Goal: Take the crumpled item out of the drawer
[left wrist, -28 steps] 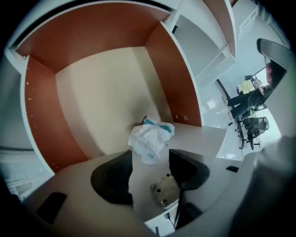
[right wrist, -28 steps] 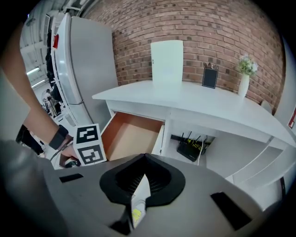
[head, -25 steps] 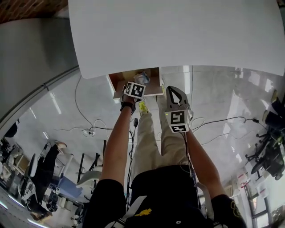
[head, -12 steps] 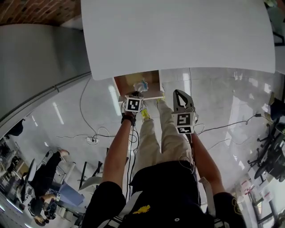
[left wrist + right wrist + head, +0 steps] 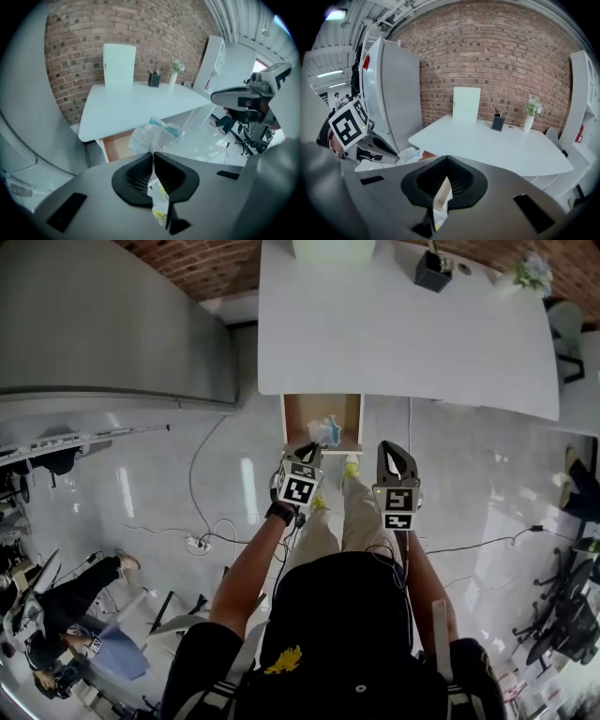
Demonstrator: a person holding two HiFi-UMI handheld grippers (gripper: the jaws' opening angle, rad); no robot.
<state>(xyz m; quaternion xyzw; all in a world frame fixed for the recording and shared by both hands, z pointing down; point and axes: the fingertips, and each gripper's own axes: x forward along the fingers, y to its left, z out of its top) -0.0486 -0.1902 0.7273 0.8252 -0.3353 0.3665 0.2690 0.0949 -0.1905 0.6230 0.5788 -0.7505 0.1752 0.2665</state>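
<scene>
The crumpled item (image 5: pixel 326 430), a wad of clear and white plastic with a blue patch, hangs over the open wooden drawer (image 5: pixel 298 418) under the white table. My left gripper (image 5: pixel 311 452) is shut on its near edge. In the left gripper view the wad (image 5: pixel 154 135) bulges out beyond the pinched tips of the left gripper (image 5: pixel 152 153), with the drawer (image 5: pixel 117 143) behind it. My right gripper (image 5: pixel 393 448) hangs to the right of the drawer, shut and holding nothing. In the right gripper view its tips (image 5: pixel 446 159) meet, and the wad (image 5: pixel 408 154) shows at the left.
The white table (image 5: pixel 403 324) carries a black pen holder (image 5: pixel 432 270), a vase of flowers (image 5: pixel 530 273) and a pale upright panel (image 5: pixel 119 65) against a brick wall. A tall grey cabinet (image 5: pixel 112 324) stands on the left. Cables and a power strip (image 5: pixel 199 543) lie on the glossy floor.
My left gripper's jaws have closed on the crumpled item at the drawer. The head view has drawn back, so more of the table and the brick wall shows.
</scene>
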